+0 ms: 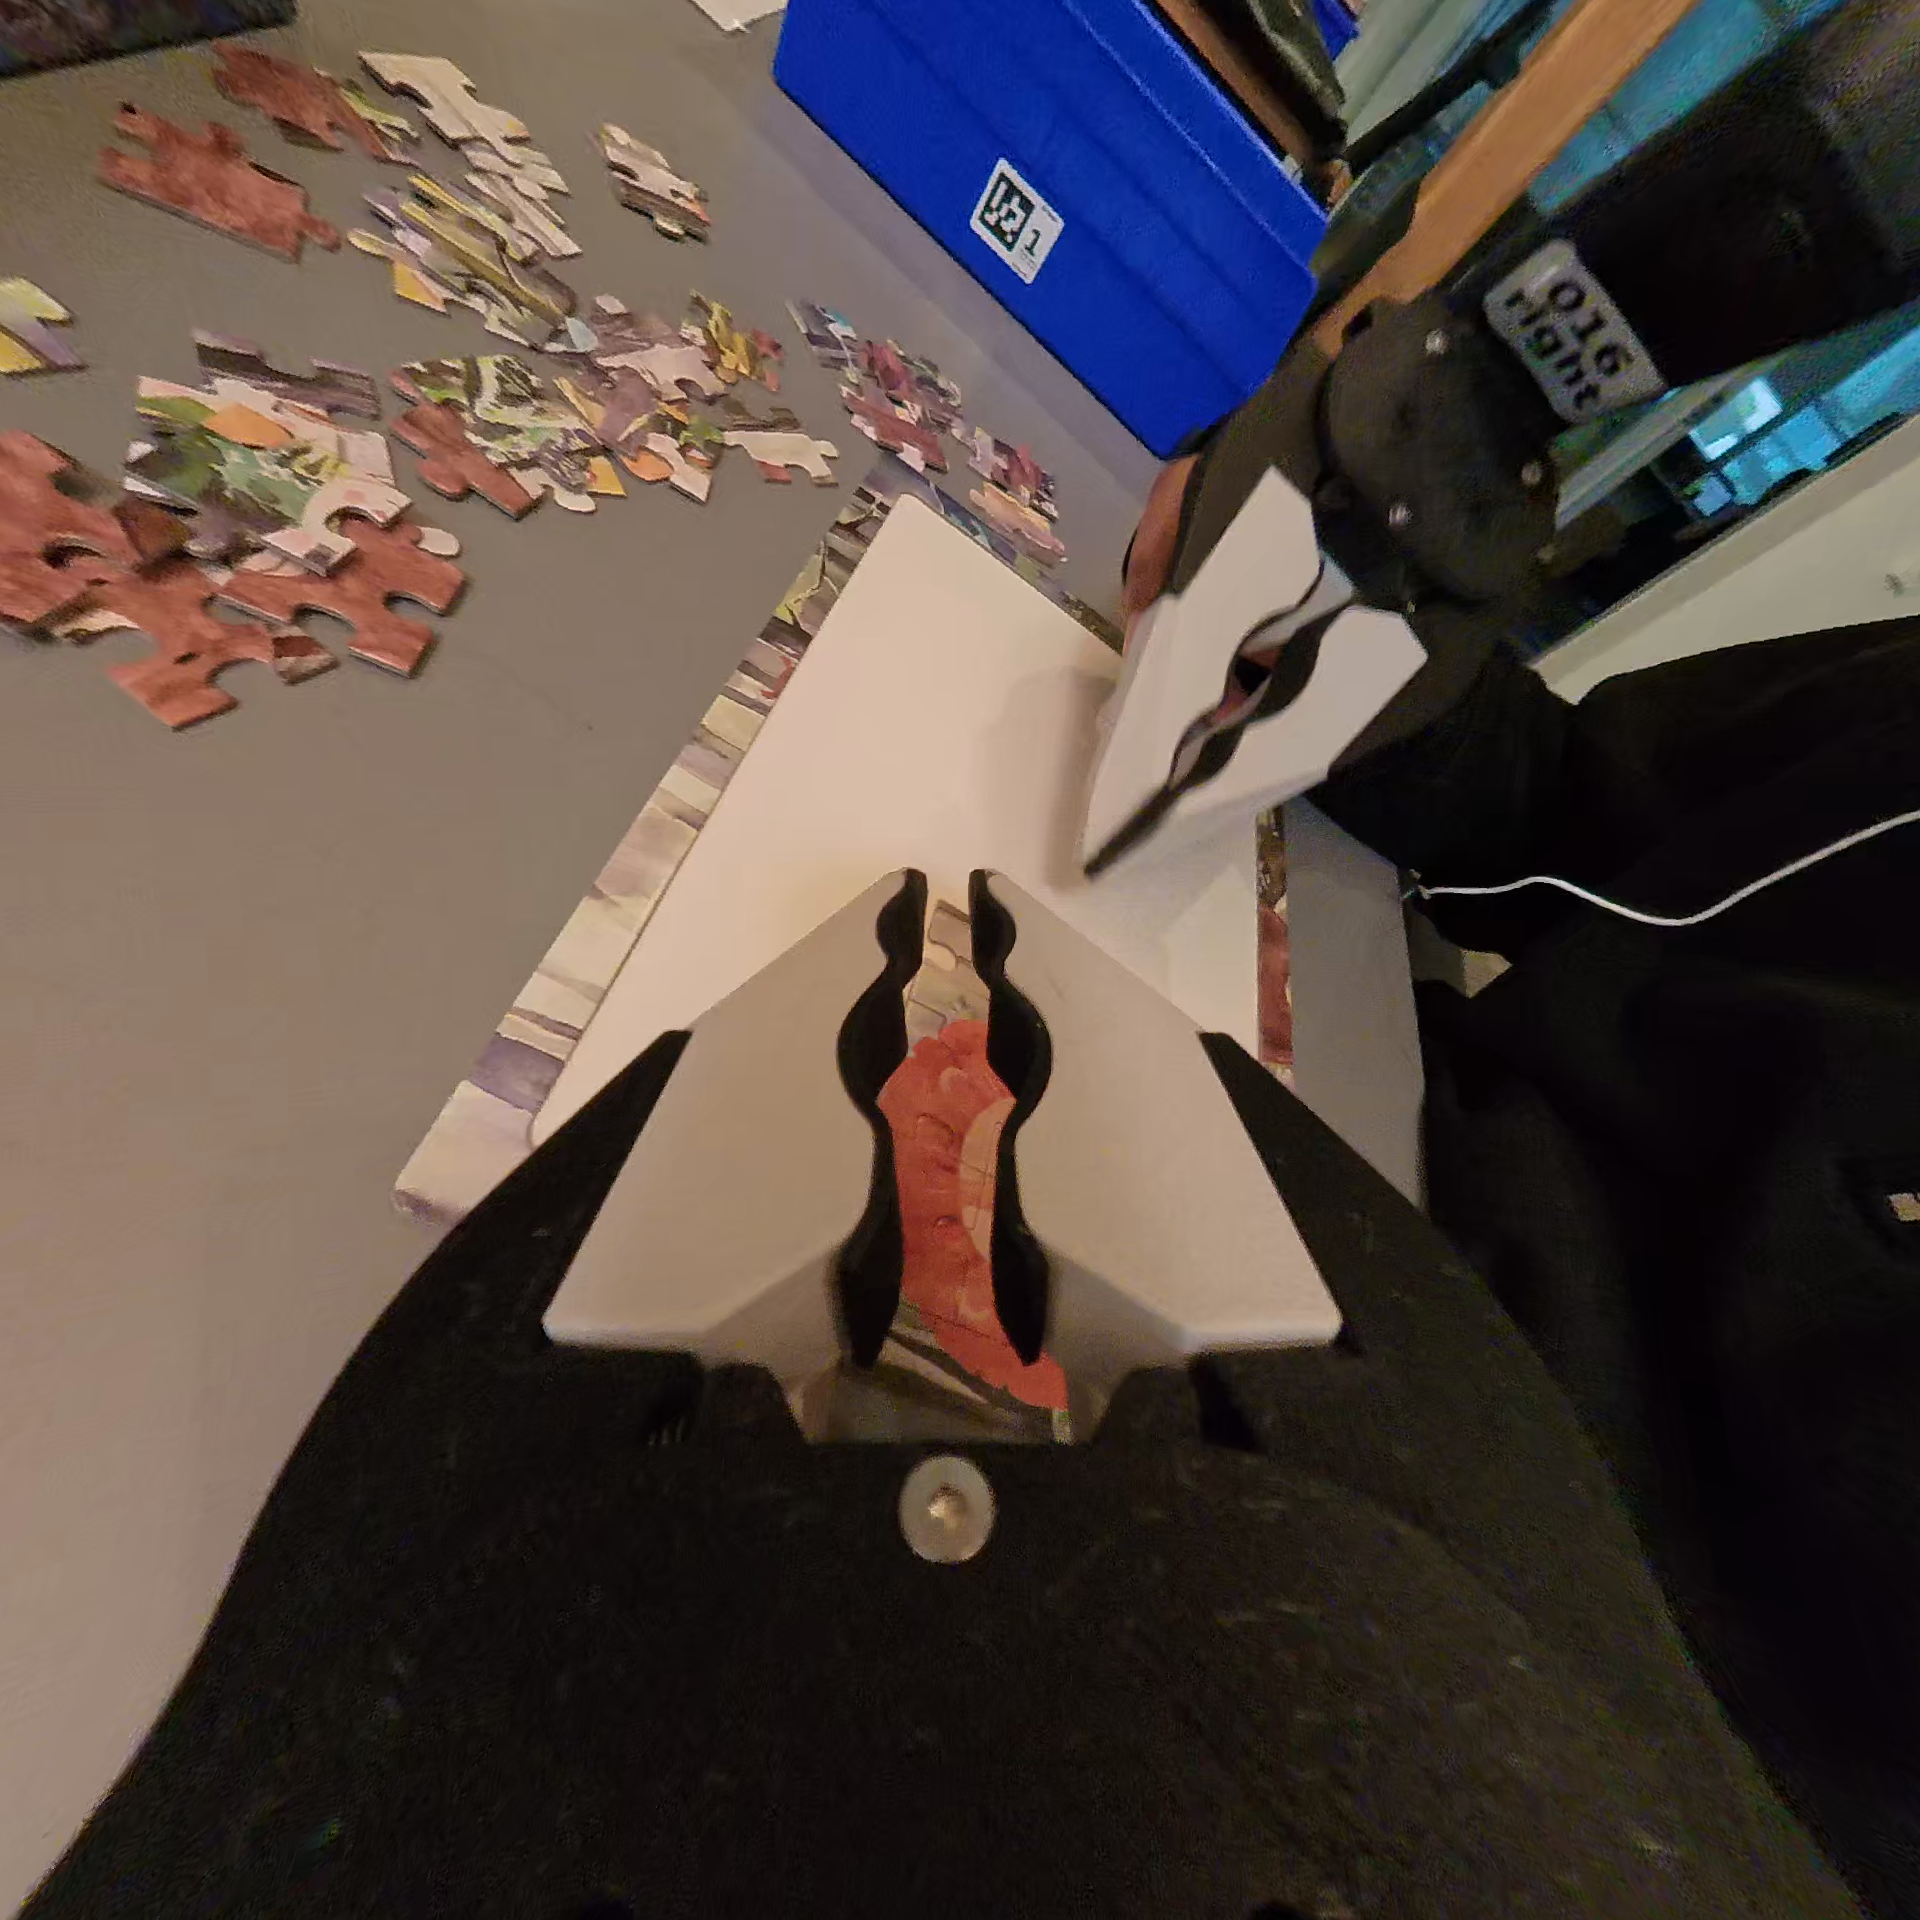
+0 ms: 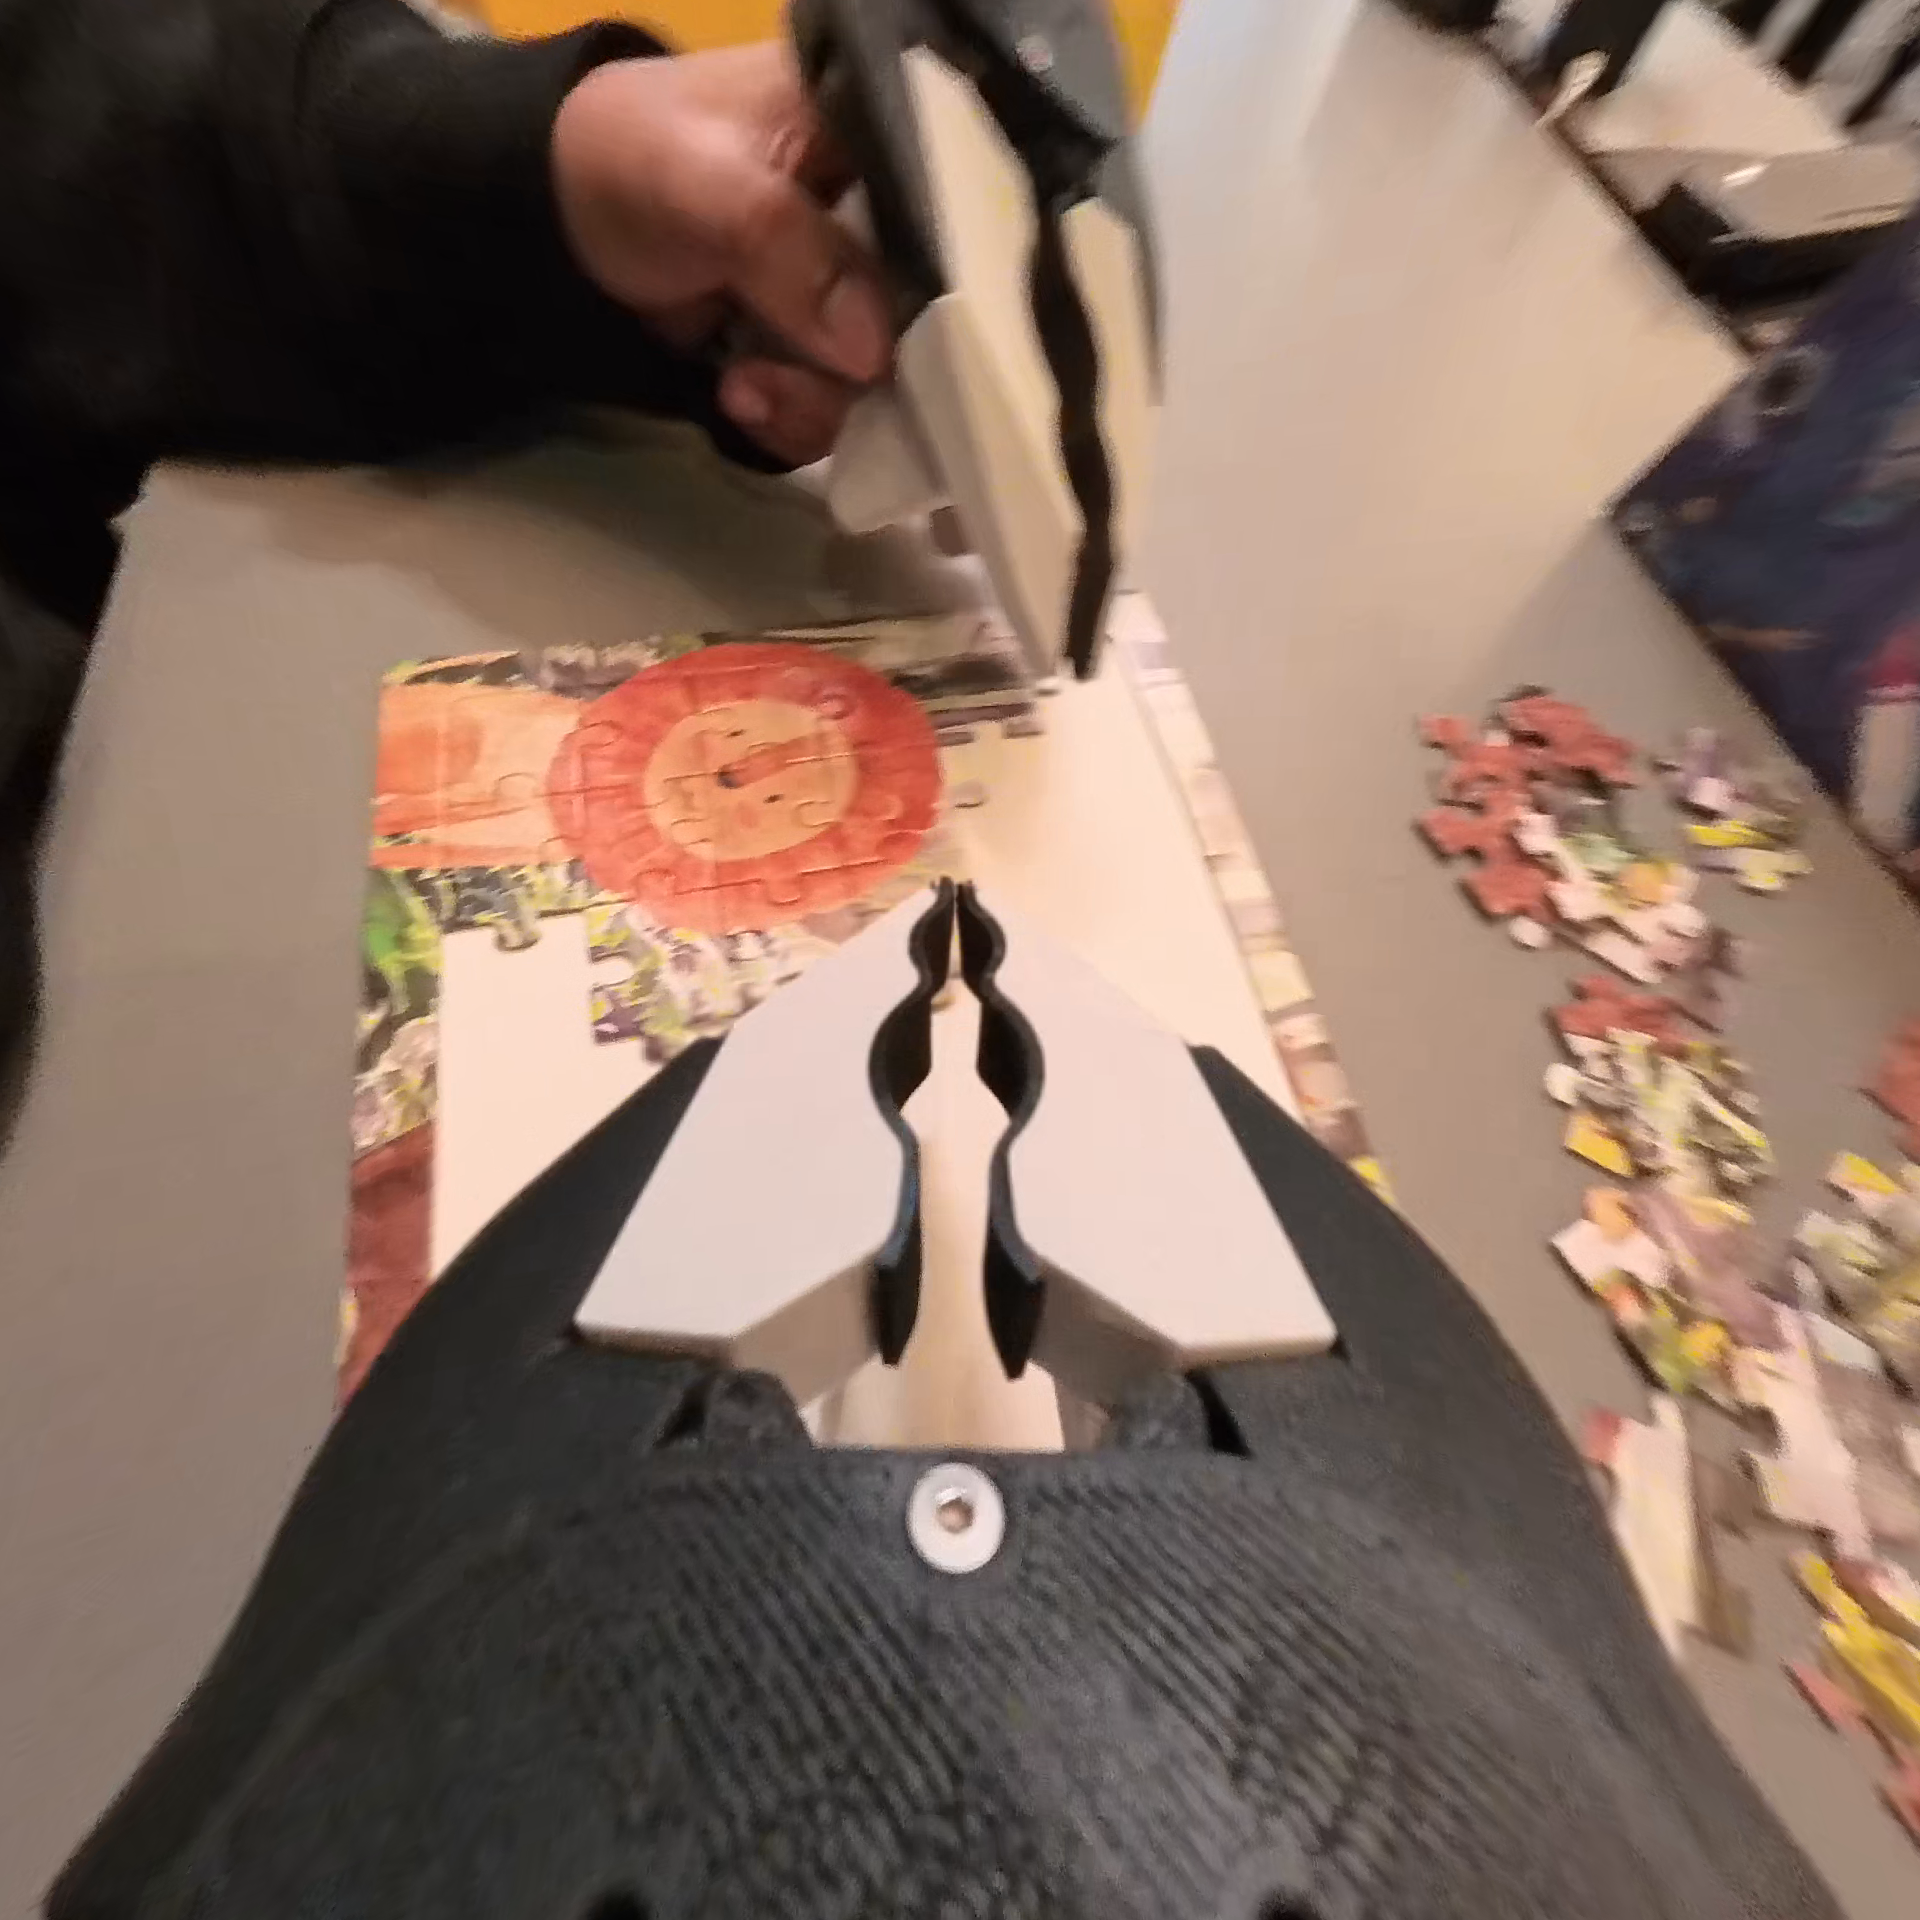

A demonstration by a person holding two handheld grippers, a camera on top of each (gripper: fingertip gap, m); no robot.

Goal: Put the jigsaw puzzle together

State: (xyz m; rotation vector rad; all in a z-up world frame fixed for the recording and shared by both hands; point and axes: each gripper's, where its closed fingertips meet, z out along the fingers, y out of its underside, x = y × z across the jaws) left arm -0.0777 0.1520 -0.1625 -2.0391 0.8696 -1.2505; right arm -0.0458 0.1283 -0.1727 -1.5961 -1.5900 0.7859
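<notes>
Below both hand-held gripper [image 2: 956,883] tips lies the jigsaw puzzle [image 2: 748,779].

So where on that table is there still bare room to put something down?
Bare grey table lies between the loose pieces and the puzzle board. The board's white middle is unfilled too, though both tongs, left and right, hang over it. The loose-piece heap is crowded.

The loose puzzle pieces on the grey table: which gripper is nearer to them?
Left. The left gripper sits at the puzzle's edge toward the loose pieces; the right gripper is on the far side.
</notes>
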